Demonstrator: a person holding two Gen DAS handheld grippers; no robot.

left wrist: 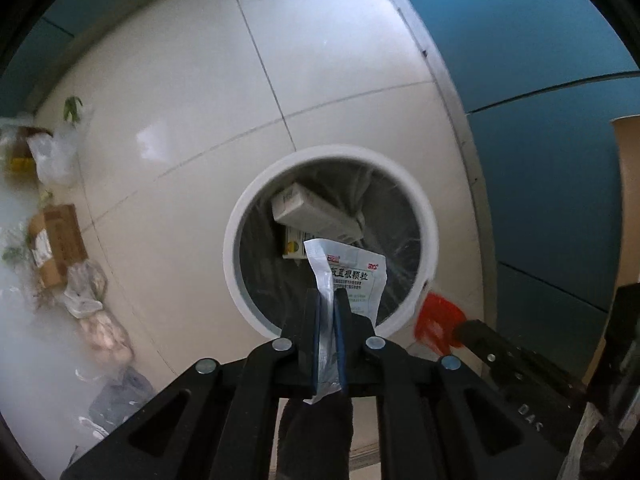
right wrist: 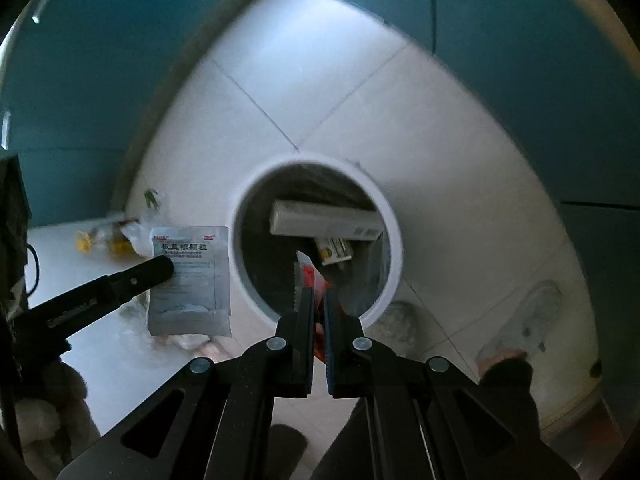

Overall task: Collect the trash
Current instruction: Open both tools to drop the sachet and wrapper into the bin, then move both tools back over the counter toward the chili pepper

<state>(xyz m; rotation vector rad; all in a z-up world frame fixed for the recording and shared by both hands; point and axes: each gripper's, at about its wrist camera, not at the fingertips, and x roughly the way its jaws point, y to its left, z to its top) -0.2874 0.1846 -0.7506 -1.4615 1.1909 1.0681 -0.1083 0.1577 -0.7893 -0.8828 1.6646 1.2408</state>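
The left gripper (left wrist: 327,312), closed on a white printed sachet (left wrist: 352,276), and the right gripper (right wrist: 316,308), closed on a red wrapper (right wrist: 310,276), both hang directly above the round white trash bin (left wrist: 240,216), so each piece can drop straight down

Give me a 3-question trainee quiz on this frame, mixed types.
1. True or false: the left claw is shut on the white foil medicine sachet with printed text.
2. Multiple choice: the right claw grips A) a red plastic wrapper B) a cardboard box C) nothing.
3. Short answer: what already lies inside the round white-rimmed trash bin?

Key
1. True.
2. A.
3. A long pale carton and a smaller box with a yellow mark, on the liner.
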